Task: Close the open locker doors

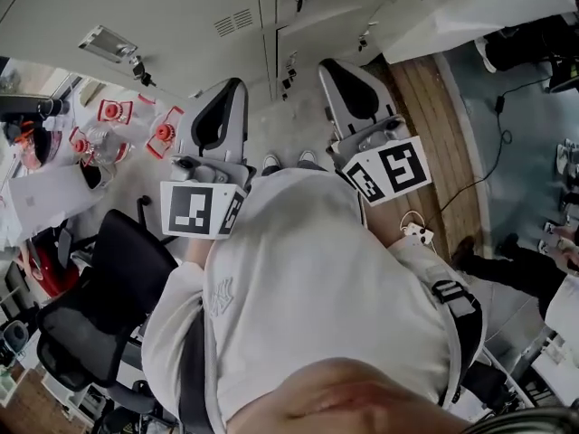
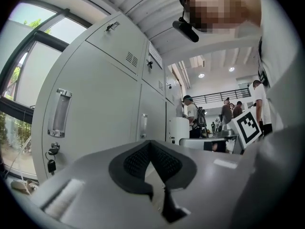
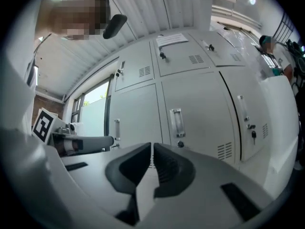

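A row of grey lockers (image 1: 181, 16) runs along the top of the head view. A white panel (image 1: 479, 7) at the far right looks like a locker door standing out from the row. I hold both grippers close to my chest, pointing at the lockers and short of them. My left gripper (image 1: 233, 87) is shut with nothing in it, and so is my right gripper (image 1: 331, 67). The left gripper (image 2: 150, 144) faces a door whose handle (image 2: 59, 113) has keys (image 2: 51, 159) hanging under it. Past the right gripper (image 3: 152, 149), doors with handles (image 3: 177, 123) lie flush.
A black office chair (image 1: 99, 306) stands at my left, beside a table with red-and-white items (image 1: 113, 129). A wooden floor strip (image 1: 443, 134) and a power strip (image 1: 416, 233) lie to my right. People (image 2: 190, 116) stand further along the lockers.
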Motion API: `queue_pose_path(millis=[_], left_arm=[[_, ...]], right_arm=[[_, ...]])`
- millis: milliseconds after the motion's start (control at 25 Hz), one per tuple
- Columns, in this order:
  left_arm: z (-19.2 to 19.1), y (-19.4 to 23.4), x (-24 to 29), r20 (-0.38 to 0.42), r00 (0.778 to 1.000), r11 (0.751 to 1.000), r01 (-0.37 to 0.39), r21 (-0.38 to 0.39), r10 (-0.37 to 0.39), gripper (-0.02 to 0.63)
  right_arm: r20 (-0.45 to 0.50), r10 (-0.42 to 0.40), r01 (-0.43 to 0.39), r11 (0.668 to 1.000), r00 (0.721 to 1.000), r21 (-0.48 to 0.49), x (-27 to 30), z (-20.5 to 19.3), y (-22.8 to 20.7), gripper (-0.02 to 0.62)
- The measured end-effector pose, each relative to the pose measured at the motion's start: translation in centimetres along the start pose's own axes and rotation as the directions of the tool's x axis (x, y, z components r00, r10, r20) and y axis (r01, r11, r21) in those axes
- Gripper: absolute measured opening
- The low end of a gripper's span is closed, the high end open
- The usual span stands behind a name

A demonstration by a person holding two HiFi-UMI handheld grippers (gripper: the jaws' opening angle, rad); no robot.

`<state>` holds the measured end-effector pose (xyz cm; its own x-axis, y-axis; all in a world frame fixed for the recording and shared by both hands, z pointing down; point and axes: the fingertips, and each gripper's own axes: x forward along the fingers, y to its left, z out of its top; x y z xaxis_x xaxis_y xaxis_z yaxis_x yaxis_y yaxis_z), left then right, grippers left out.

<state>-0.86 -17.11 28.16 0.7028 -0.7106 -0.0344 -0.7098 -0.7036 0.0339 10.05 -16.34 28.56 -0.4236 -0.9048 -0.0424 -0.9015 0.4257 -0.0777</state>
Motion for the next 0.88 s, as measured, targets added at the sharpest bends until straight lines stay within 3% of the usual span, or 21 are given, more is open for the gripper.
queue_pose_path(millis=[200, 880], left_arm=[[-0.1, -0.8, -0.9, -0.005, 0.999, 0.999, 0.033, 0.000, -0.033, 0.002], [0.1, 1.0, -2.8, 0.013, 1.000, 1.000, 0.013, -0.002, -0.013, 0.002]], right_arm=[[-0.046, -0.003, 0.004, 1.000, 0.999, 0.026, -0.7, -1.6, 1.4, 0.021], [-0.023, 0.019, -0.019, 1.000, 1.000, -0.012, 0.6, -0.8, 3.8, 0.020]])
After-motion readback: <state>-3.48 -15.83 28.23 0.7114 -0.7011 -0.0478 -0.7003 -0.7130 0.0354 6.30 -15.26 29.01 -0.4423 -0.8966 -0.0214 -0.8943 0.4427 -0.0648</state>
